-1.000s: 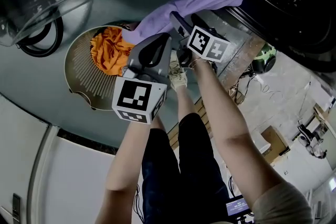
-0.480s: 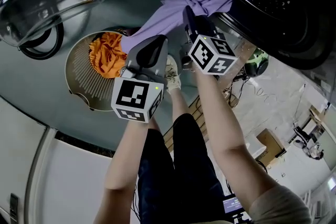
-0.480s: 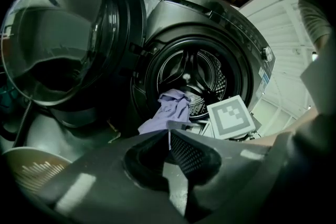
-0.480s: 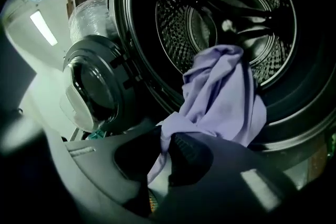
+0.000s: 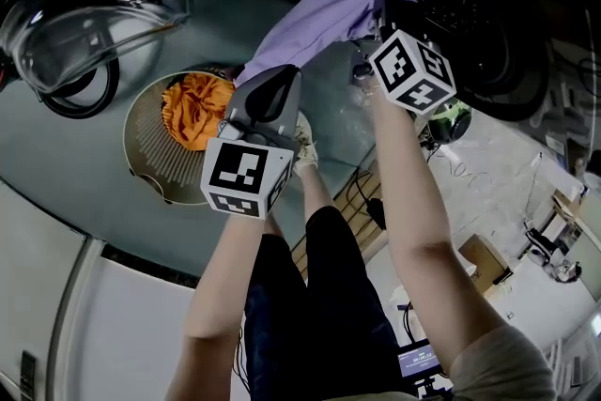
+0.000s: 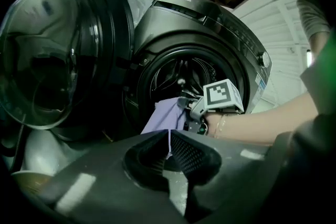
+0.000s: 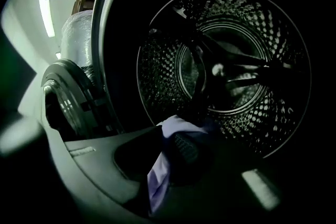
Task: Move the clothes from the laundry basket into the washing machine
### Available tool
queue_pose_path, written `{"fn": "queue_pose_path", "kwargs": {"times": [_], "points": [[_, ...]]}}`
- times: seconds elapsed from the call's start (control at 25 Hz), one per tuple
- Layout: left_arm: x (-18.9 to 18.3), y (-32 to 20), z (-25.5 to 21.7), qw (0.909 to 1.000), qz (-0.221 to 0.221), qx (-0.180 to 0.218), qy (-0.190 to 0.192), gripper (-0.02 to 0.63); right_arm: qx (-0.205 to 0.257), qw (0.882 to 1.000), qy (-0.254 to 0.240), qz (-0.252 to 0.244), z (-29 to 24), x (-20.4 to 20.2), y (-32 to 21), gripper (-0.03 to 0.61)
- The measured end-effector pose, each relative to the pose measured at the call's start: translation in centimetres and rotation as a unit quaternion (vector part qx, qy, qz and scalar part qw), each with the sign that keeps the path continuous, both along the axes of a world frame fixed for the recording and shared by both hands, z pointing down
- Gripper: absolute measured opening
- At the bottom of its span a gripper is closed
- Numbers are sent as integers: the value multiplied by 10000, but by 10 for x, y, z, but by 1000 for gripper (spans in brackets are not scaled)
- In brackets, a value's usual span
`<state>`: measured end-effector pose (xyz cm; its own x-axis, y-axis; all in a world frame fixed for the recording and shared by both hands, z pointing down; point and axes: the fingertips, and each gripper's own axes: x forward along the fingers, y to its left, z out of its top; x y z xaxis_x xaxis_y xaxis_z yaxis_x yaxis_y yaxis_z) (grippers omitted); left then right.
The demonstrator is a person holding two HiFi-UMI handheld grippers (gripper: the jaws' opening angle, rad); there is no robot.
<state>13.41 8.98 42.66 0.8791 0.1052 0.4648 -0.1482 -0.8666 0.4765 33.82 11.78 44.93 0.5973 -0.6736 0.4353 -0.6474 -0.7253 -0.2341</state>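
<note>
One purple garment (image 5: 319, 9) stretches lengthwise from left tongs (image 6: 169, 138) to drum (image 5: 470, 0).

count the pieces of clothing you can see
2: a purple garment stretched toward the washer, and an orange garment in the laundry basket; more may be hidden beneath.

The left arm (image 5: 223, 286) and right arm (image 5: 413, 202) reach forward side by side, the right stretched further out. The left tool (image 6: 169, 139) has its jaws together on a thin edge of purple cloth (image 5: 315, 14). The right tool (image 7: 173, 139) is clamped on the same cloth.
</note>
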Motion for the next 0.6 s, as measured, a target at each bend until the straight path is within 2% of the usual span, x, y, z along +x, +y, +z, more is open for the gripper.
{"fn": "queue_pose_path", "kwargs": {"times": [0.24, 0.36, 0.44, 0.48, 0.52, 0.56, 0.6], "points": [[8, -8, 1, 10000, -18, 60, 40, 9, 159, 9957, 553, 722, -29, 67, 12, 51], [9, -7, 5, 10000, 7, 51, 21, 9, 254, 9913, 852, 971, -45, 85, 17, 52], [9, -5, 8, 10000, 17, 21, 7, 9, 305, 9912, 769, 1033, -44, 94, 18, 63], [9, -4, 10, 10000, 28, 12, 0, 9, 294, 9929, 537, 1025, -35, 97, 18, 151], [8, -3, 12, 10000, 38, 5, -13, 9, 257, 9942, 194, 1024, -20, 98, 17, 327], [7, -1, 14, 10000, 43, -6, -30, 9, 210, 9940, -177, 1055, -4, 97, 18, 383], [6, 0, 15, 10000, 44, -22, -48, 9, 175, 9925, -479, 1110, 10, 94, 21, 400]]}}
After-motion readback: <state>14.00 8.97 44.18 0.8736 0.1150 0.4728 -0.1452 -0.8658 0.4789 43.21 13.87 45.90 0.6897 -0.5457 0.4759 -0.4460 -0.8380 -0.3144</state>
